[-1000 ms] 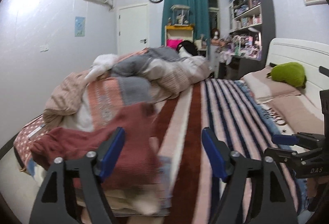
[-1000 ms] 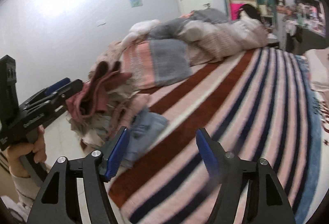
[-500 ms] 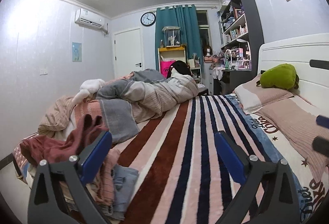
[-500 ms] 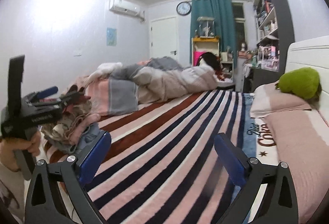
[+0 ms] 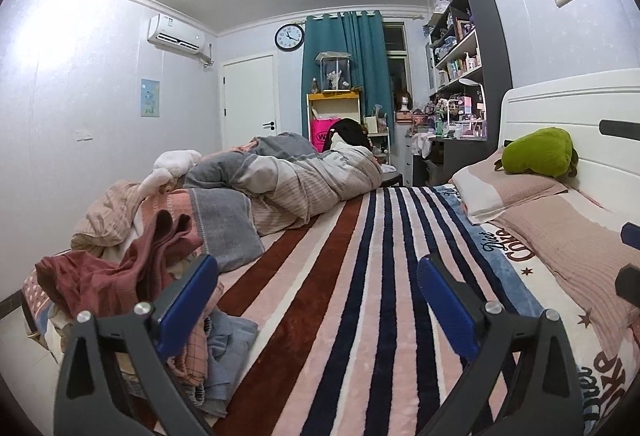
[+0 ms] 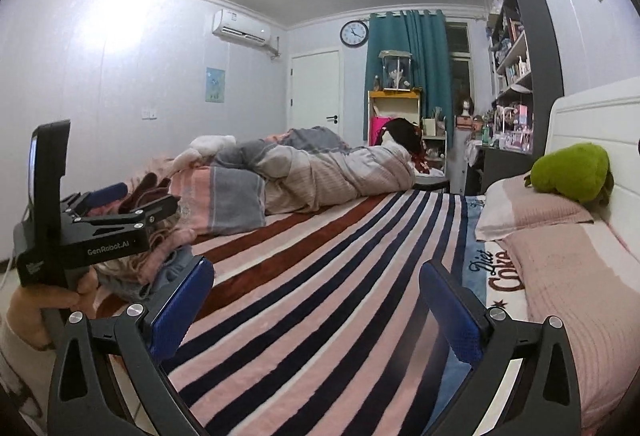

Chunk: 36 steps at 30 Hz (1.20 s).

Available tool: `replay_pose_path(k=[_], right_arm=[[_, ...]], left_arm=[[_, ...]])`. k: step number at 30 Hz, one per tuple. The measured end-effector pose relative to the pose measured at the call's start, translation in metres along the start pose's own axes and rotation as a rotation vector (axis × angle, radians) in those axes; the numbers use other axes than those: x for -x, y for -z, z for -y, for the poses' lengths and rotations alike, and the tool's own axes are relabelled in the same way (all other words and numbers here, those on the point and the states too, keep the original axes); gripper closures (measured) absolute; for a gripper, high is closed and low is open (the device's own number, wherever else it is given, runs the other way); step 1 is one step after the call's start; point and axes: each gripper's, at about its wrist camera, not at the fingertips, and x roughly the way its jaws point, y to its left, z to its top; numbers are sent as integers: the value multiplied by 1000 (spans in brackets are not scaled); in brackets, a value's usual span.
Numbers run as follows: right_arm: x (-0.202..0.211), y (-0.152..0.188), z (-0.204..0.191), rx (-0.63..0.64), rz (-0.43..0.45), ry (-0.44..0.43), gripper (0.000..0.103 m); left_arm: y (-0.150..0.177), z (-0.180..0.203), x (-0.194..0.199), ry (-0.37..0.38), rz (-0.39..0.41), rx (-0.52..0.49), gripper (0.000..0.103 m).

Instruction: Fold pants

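We are at the very start of the job, because no pants are spread out to fold yet. Our left gripper (image 5: 316,300) is wide open and its jaws have just been opening; nothing is between the blue pads, only the striped blanket (image 5: 360,276) far below them. Our right gripper (image 6: 316,304) is wide open too, it has also just been opening, and it holds nothing. Both point out over the blanket. The clothes pile (image 5: 132,288) sits at the left edge of the blanket, just in front of the rumpled quilt (image 5: 288,184). On top of the pile lies a dark red knit thing (image 5: 120,268), and under it, closer to us, a light blue folded piece (image 5: 232,340) that may be jeans, but we cannot tell for sure which piece is the pants. The bare stripes to the right of the pile look like a good place to work. Next we think we must turn back to the pile, pick one pair of pants with both grippers, and lay it flat on the stripes.
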Motion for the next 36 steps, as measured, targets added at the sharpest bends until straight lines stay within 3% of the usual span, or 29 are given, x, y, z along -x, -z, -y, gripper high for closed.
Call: replay_pose_path(k=[36], right_arm=[[5,-3,1,-41,11,40,1]], left_arm=[[-1,6,9,6,6,2,4]])
